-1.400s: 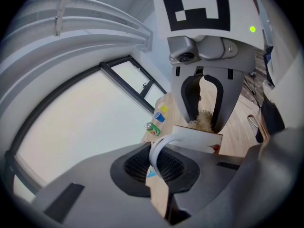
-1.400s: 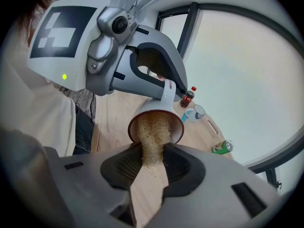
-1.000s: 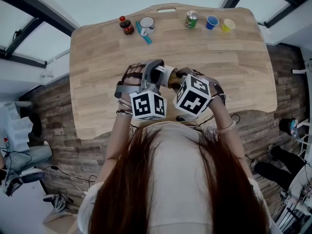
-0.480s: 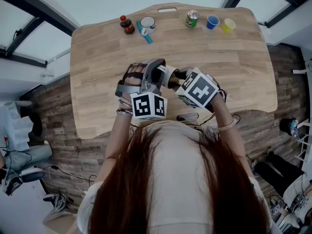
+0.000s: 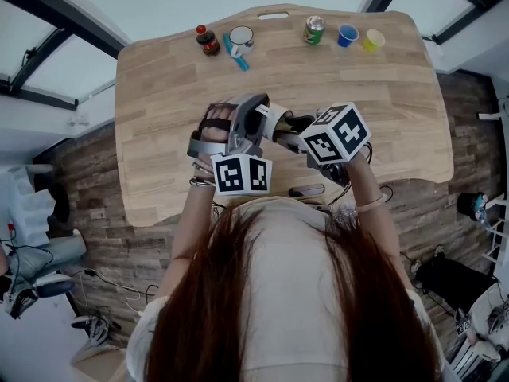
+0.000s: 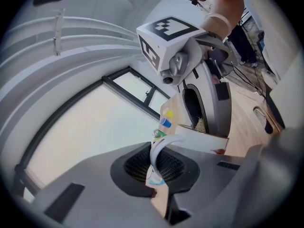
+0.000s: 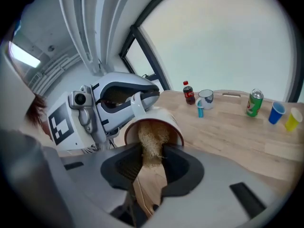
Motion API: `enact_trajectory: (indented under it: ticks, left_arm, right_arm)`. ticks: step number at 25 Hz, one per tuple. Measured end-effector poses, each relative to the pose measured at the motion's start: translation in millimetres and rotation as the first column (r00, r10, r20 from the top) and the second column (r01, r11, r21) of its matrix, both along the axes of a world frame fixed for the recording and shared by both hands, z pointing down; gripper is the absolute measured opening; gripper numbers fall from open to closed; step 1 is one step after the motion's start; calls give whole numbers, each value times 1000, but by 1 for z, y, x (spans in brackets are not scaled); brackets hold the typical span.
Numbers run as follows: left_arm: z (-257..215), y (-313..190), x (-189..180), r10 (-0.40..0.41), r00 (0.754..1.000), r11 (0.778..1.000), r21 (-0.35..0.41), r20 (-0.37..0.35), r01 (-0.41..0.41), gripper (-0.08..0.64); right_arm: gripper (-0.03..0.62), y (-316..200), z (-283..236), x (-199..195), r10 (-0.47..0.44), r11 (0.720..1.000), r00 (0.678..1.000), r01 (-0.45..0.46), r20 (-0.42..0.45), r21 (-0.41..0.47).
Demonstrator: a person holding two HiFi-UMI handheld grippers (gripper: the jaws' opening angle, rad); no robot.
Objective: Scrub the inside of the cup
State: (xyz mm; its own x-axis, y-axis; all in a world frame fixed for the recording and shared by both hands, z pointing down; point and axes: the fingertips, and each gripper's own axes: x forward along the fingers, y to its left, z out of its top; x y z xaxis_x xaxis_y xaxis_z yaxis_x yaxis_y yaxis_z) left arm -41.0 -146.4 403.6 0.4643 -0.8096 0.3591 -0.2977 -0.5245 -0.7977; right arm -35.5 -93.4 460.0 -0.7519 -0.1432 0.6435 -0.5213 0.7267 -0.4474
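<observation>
cup [image 7: 161,112] on its side, brush [image 7: 151,137] in its mouth

the left hand-held gripper [image 6: 154,167] is pinched on the cup's white loop handle [image 6: 164,142]. the right hand-held gripper [image 7: 151,168] is clamped on the wooden-handled brush, whose straw bristles sit inside the cup. the cup is white with a dark red rim and is held over the near middle of the bench [image 7: 237,137].

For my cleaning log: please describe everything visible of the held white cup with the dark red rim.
The white ceramic-looking cup has a dark red rim and a loop handle. It lies sideways, the left gripper shut on the handle. A straw-coloured fibre brush in the right gripper reaches into its mouth.
</observation>
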Motion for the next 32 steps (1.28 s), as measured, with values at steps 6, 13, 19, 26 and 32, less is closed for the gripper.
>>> enact_trajectory:
  ticks: [6, 13, 19, 26, 32]
  left_arm:
    - [-6, -3, -1, -2, 1000, 999, 32, -12, 2, 23]
    - [-13, -2, -3, -3, 1000, 997, 73, -31, 5, 24]
    - [-17, -3, -3, 1, 999, 996, 88, -39, 2, 23]
    - [-18, -3, -4, 4, 999, 995, 95, -43, 0, 23]
    - [-22, -4, -5, -1, 999, 994, 106, -51, 7, 23]
  right_arm:
    - [126, -3, -6, 0, 79, 993, 987, -65, 143, -101]
    - [124, -4, -13, -1, 166, 972, 947, -112, 275, -205]
    - [123, -6, -19, -1, 230, 950, 903, -127, 363, -286]
    - [123, -7, -24, -3, 324, 905, 832, -134, 450, -404]
    - [121, -12, -33, -1, 367, 884, 773, -115, 518, -454]
